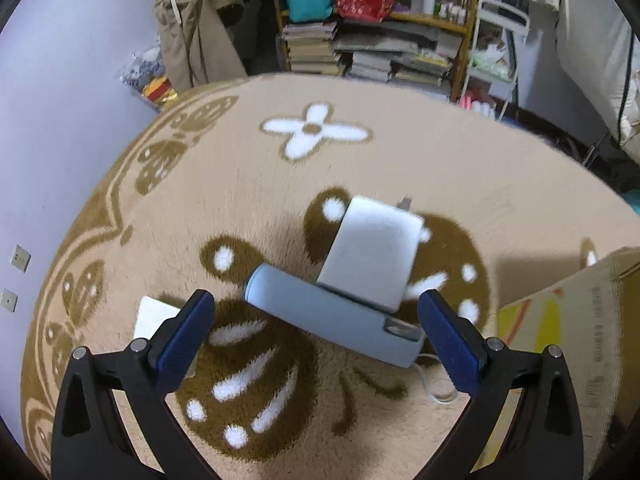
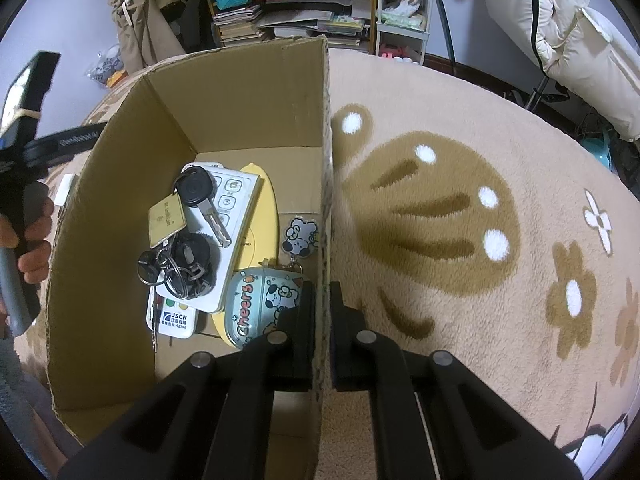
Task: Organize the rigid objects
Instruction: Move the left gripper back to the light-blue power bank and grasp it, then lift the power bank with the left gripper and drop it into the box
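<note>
Through the left wrist camera we see the left gripper (image 1: 316, 312), its blue-padded jaws spread wide and gripping nothing, above a beige fluffy rug with brown butterfly patterns (image 1: 240, 184). Between and just beyond the jaws lies a pale blue-grey rounded bar-shaped device (image 1: 332, 316), slanting from far left to near right, and a white rectangular power adapter (image 1: 374, 252) touches its far side. A flat white object (image 1: 154, 318) sits partly hidden behind the left finger. At the right edge we see only an outer wall of the brown cardboard box (image 1: 560, 344).

The right wrist camera shows the inside of that box (image 2: 240, 92): a black-headed key with a brass tag on a ring of keys (image 2: 188, 216), a white remote control (image 2: 232, 216), a yellow flat item beneath, and a mint "Cheers" cartoon case (image 2: 260, 304). The right gripper (image 2: 322, 320) has its jaws clenched on the box's right wall. At far left a person's hand (image 2: 28, 240) grips a handle.
</note>
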Demonstrator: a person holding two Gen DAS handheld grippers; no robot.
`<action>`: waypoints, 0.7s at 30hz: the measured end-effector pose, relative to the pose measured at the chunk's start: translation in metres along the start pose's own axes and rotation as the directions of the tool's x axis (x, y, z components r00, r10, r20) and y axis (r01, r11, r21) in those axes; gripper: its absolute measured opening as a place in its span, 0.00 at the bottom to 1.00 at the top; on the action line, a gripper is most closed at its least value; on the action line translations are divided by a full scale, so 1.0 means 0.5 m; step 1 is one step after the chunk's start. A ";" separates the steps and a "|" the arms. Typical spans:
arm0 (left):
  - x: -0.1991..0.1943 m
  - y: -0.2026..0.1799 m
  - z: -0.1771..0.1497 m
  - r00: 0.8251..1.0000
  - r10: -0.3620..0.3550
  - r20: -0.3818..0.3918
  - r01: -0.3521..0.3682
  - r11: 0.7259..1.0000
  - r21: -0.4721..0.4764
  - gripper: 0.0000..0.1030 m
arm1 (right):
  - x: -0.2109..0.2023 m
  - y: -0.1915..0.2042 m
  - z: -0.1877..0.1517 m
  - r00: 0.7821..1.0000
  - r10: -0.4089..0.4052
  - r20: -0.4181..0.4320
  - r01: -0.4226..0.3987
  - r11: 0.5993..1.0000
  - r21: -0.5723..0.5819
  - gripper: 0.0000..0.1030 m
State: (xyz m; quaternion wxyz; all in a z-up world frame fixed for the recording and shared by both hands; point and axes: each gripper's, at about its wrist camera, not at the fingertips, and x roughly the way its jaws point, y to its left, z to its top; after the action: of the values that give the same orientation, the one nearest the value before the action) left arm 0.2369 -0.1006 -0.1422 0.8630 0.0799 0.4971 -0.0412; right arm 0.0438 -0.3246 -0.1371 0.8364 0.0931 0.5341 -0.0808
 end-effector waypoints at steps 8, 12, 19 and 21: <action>0.043 -0.007 -0.006 0.999 0.009 -0.034 -0.009 1.000 0.000 0.97 | 0.000 0.001 0.000 1.000 0.000 0.000 0.000 1.000 0.000 0.07; 0.065 -0.008 -0.010 0.999 0.003 -0.050 -0.004 1.000 -0.020 0.97 | 0.000 0.001 0.000 1.000 0.000 0.000 0.000 1.000 0.000 0.07; 0.087 0.008 -0.019 0.998 -0.012 -0.064 0.009 0.999 -0.050 0.97 | 0.000 0.002 0.000 1.000 -0.001 0.000 0.001 1.000 0.000 0.07; 0.088 0.012 -0.021 0.998 -0.023 -0.059 0.020 0.998 -0.053 0.97 | 0.000 0.003 0.001 1.000 0.000 0.000 0.000 1.000 0.000 0.07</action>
State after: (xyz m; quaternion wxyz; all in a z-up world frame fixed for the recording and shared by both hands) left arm 0.2507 -0.0926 -0.1849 0.8491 0.0532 0.5244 -0.0351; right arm 0.0444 -0.3233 -0.1369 0.8364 0.0930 0.5340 -0.0810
